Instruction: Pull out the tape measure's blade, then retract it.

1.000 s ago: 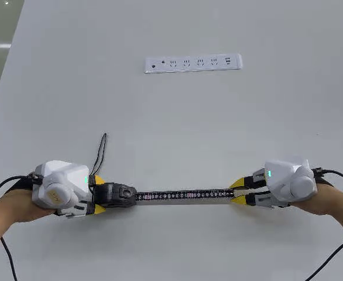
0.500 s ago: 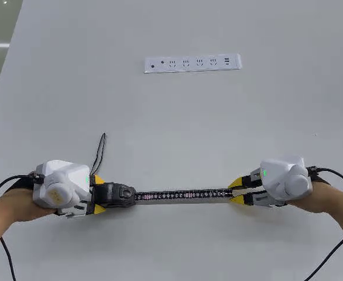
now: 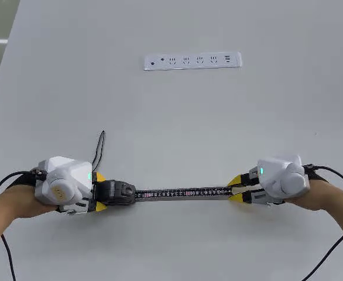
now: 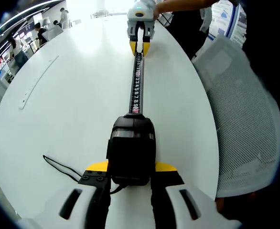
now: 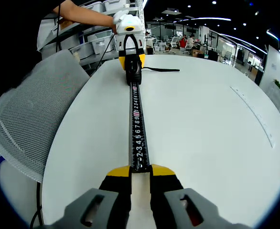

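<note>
Between the jaws of the left gripper (image 3: pixel 99 192) sits the tape measure (image 3: pixel 117 192). Its dark case is clamped from both sides at the rear and rests on the bench (image 3: pixel 171 117). Facing it, the right gripper (image 3: pixel 236 189) has its jaws closed on the free end of the blade (image 3: pixel 183 192). The blade runs straight and flat between the two, numbers up, low over the bench; whether it touches the surface I cannot tell.

Over the last second the right gripper has edged slightly toward the case, and the exposed span looks a touch shorter. The left gripper has kept its place. Some of that shift may be the head camera's own. I read this as the pull-out finished and the retraction only just starting, with most of the blade still to feed back.

A thin black wrist strap (image 3: pixel 99 151) trails from the case across the bench behind the left gripper. A white power strip (image 3: pixel 192 60) lies well apart on the far side. A mesh chair (image 4: pixel 240 109) stands beside the bench edge. Nothing lies on the blade's line. The likely hazard is the blade snapping back if its end is released too soon.
</note>
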Available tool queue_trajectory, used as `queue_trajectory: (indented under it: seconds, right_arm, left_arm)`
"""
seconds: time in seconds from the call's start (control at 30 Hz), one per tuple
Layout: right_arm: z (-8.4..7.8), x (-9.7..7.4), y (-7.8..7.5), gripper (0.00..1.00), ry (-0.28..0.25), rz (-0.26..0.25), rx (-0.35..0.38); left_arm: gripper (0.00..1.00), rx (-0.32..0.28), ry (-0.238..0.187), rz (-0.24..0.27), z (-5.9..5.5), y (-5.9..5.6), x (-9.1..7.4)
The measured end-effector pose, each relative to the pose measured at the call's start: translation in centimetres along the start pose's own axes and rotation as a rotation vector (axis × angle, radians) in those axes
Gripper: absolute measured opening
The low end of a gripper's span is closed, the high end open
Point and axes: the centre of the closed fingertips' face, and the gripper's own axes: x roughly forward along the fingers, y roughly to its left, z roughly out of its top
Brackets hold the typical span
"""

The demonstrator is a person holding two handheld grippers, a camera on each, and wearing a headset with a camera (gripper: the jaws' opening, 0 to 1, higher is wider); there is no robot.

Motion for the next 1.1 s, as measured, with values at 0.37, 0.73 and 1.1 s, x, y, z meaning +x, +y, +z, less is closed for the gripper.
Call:
queue_trajectory:
  seconds: [0.37, 0.73, 1.1]
  right_arm:
    - [-0.15, -0.05, 0.16, 0.14, -0.001, -0.012, -0.025]
    - [-0.03, 0.03, 0.40, 0.23, -0.016, -0.032, -0.026]
    - [-0.25, -0.15, 0.70, 0.32, -0.012, -0.051, 0.000]
  left_arm:
    - [0.28, -0.007, -0.003, 0.001, 0.00, 0.00, 0.03]
    - [0.29, -0.007, -0.012, 0.001, 0.02, -0.02, 0.04]
    - [0.32, -0.024, -0.028, 0.030, -0.85, -0.10, -0.67]
